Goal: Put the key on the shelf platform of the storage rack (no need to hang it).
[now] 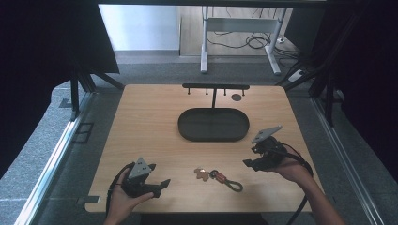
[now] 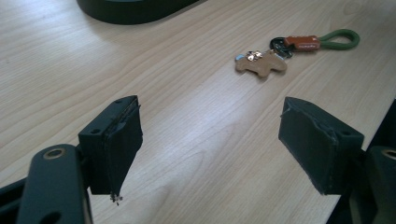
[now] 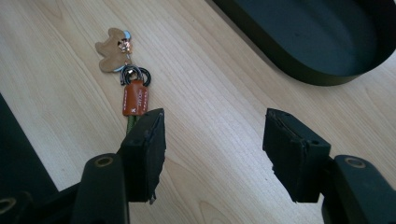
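1. While the keychain (image 1: 218, 177) is lying flat on the wooden table (image 1: 150, 126), near the front edge and between the two hands, neither gripper is touching it.
2. The right gripper (image 1: 249, 162) is hovering just to the keychain's right, jaws standing apart with only bare wood between them; in the right gripper view the green cord loop (image 1: 233, 184) is passing behind one jaw, not between the two.
3. The left gripper (image 1: 164, 183) is waiting near the left front of the table, jaws wide apart and holding nothing, aimed toward the bear-shaped charm (image 2: 259, 63).
4. The keychain is lying as a chain: charm, dark rings, orange leather tab (image 3: 135, 97), then the green loop (the loop end is the one nearer the right gripper).
5. The black oval tray (image 1: 213, 124) is sitting well beyond the keychain, with a hook rack (image 1: 215, 87) standing behind it.
6. Judgement: the step in hand is looking like a pickup by the right gripper. To do it well, it should be centring the jaws over the orange tab or the cord, coming down low, and closing across the narrow width, since the flat charm is offering little to pinch.
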`<state>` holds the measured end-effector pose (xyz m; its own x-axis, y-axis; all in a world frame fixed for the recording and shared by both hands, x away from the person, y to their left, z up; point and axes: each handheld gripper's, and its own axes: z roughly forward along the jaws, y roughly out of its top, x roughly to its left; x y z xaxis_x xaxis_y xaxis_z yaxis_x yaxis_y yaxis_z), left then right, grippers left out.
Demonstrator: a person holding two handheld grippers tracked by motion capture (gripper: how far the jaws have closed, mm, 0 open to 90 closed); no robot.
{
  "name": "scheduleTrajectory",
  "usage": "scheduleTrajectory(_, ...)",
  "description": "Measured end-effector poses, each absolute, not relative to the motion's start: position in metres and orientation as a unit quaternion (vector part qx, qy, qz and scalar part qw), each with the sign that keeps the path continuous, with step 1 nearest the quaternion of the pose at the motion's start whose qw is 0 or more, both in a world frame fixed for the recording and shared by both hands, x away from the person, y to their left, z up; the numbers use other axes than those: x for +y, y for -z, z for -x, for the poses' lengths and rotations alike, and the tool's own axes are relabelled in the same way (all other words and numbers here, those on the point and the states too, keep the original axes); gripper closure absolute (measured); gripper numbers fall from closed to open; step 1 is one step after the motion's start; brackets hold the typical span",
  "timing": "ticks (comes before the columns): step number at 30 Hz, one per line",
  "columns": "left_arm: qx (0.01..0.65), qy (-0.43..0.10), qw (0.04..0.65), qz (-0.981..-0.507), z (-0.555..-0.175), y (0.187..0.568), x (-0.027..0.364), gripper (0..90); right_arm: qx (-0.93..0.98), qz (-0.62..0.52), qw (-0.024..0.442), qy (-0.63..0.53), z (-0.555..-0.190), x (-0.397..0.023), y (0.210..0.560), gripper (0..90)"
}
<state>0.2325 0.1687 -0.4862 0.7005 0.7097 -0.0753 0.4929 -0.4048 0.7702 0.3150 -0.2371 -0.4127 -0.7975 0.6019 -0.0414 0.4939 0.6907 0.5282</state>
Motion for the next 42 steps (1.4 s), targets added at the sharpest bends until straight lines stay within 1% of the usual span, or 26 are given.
scheduleTrajectory(8,0.362,-0.131,0.404,-0.830,-0.233,0.488,0.166,21.7,0.924,-0.289,0.092,-0.231,-0.318,-0.227,0.418,39.5)
scheduleTrajectory(19,0.356,-0.126,0.407,-0.832,-0.232,0.487,0.161,21.7,0.936,-0.276,0.062,-0.209,-0.320,-0.207,0.428,41.0)
scheduleTrajectory(30,0.350,-0.125,0.412,-0.832,-0.230,0.484,0.160,21.8,0.950,-0.256,0.039,-0.176,-0.323,-0.188,0.447,41.8)
scheduleTrajectory(35,0.350,-0.125,0.412,-0.832,-0.230,0.484,0.160,21.8,0.956,-0.248,0.028,-0.157,-0.323,-0.177,0.461,42.3)
scheduleTrajectory(42,0.345,-0.127,0.416,-0.832,-0.228,0.480,0.159,21.7,0.959,-0.243,0.020,-0.147,-0.324,-0.171,0.467,42.8)
